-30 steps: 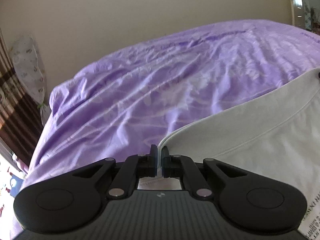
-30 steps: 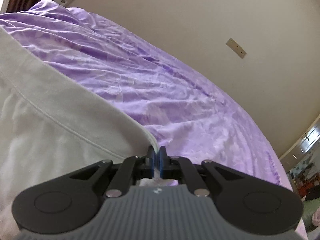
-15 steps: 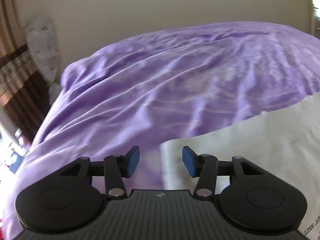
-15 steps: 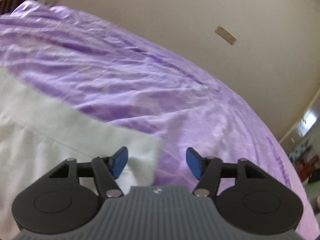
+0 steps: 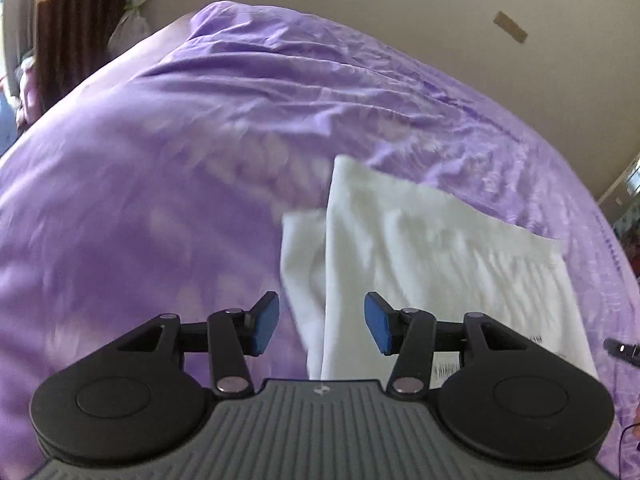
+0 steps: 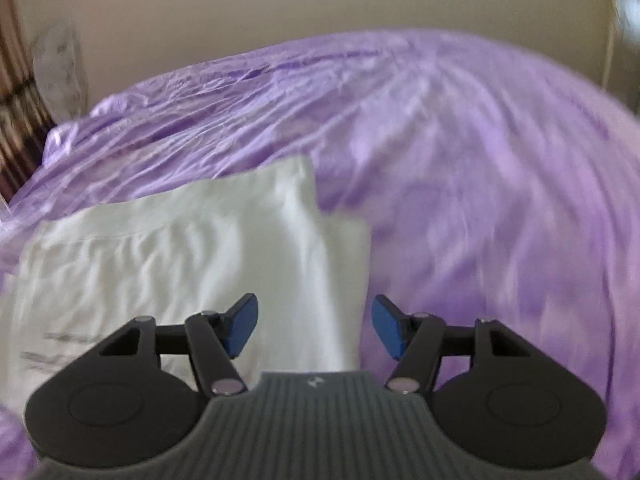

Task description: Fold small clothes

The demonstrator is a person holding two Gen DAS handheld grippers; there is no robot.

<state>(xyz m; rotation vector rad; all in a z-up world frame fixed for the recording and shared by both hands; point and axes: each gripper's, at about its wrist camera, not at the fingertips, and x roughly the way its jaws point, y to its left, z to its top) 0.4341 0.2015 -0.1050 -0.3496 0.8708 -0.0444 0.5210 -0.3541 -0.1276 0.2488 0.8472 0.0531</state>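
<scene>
We see soft, even daylight in both views — nothing harsh, no hard shadows. In the left wrist view the purple bedsheet [image 5: 200, 168] is smeared by motion across the centre and left, while its creases at upper right stay fairly crisp. The white garment [image 5: 420, 248] looks washed out, its folds blurred. The right wrist view is blurrier overall — the sheet [image 6: 500, 200] streaks toward the right edge, and the curtain [image 6: 16, 112] at far left is perhaps too smeared to read. Fisheye bending bulges the bed, and the frame corners darken.
</scene>
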